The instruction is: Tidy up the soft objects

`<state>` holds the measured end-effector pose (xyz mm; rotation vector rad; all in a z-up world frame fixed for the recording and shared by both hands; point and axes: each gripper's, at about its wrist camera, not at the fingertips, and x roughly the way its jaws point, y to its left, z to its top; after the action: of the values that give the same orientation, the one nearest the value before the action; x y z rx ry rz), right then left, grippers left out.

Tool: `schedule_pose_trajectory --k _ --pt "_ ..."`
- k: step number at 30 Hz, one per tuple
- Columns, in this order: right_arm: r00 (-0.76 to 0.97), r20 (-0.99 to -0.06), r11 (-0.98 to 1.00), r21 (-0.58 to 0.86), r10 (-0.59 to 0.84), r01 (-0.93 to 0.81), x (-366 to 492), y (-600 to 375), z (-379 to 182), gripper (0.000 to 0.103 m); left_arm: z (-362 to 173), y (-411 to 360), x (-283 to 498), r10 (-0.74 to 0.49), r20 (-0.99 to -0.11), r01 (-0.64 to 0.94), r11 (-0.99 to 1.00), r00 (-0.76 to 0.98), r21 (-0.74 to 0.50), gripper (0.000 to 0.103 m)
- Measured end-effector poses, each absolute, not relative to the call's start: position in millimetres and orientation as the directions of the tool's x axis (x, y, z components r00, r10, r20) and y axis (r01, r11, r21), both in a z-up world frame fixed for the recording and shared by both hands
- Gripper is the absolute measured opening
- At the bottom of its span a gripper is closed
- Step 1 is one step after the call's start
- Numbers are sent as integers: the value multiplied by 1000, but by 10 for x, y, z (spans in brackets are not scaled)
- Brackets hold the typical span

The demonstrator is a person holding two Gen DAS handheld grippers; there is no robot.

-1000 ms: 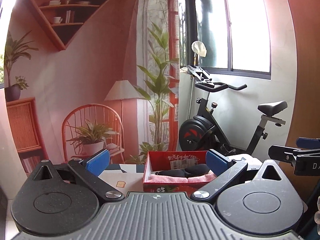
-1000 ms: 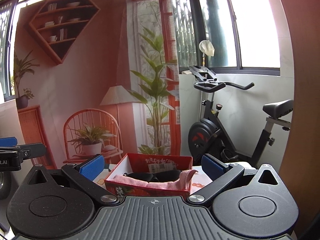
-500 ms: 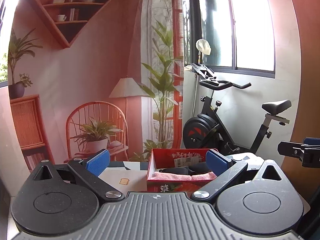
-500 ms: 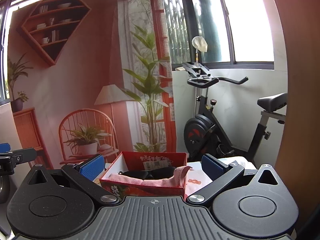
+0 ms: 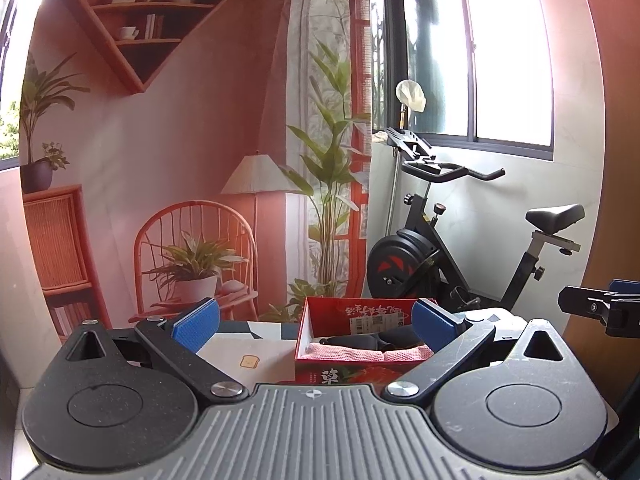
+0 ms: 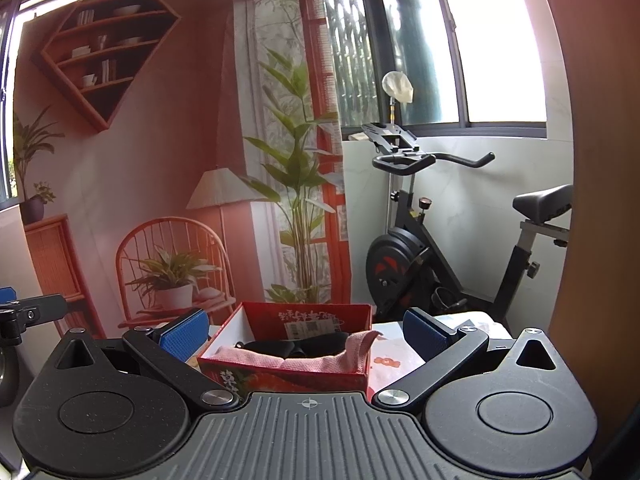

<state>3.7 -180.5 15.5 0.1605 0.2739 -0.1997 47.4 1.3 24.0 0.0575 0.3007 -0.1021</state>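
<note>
Red cardboard makes up the open box [image 6: 286, 354] that sits on the table [image 5: 240, 350] just ahead of both tools, and the soft things are already inside it: a pink knitted cloth [image 6: 316, 362] along the near side and a dark, rolled item [image 6: 296, 346] behind it. One end of the pink cloth [image 5: 360, 355] stands up and droops over the box's right rim in the right wrist view, so it is not fully tucked in. The left gripper [image 5: 316, 322] has its blue pads spread wide with nothing between them, and the right gripper [image 6: 306, 332] is likewise wide apart and empty; each frames the box from its own side. From here the likely trouble is that loose end: if a pad catches it on the way in, the cloth could be dragged out over the rim, and the light box could slide or tip, since neither tool is steadying it. A push on the near wall would probably shift the box across the table too. Compared with the pictures from a second ago, both views have drifted only slightly, the box sitting a little further right in each, while both sets of fingers are spread as wide as before.
</note>
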Motion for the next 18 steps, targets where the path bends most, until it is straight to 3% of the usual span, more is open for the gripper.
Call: schedule_pose_trajectory --k 18 --pt "941 -292 967 132 -173 219 57 -1800 140 103 226 1 445 -88 -296 105 993 951 44 103"
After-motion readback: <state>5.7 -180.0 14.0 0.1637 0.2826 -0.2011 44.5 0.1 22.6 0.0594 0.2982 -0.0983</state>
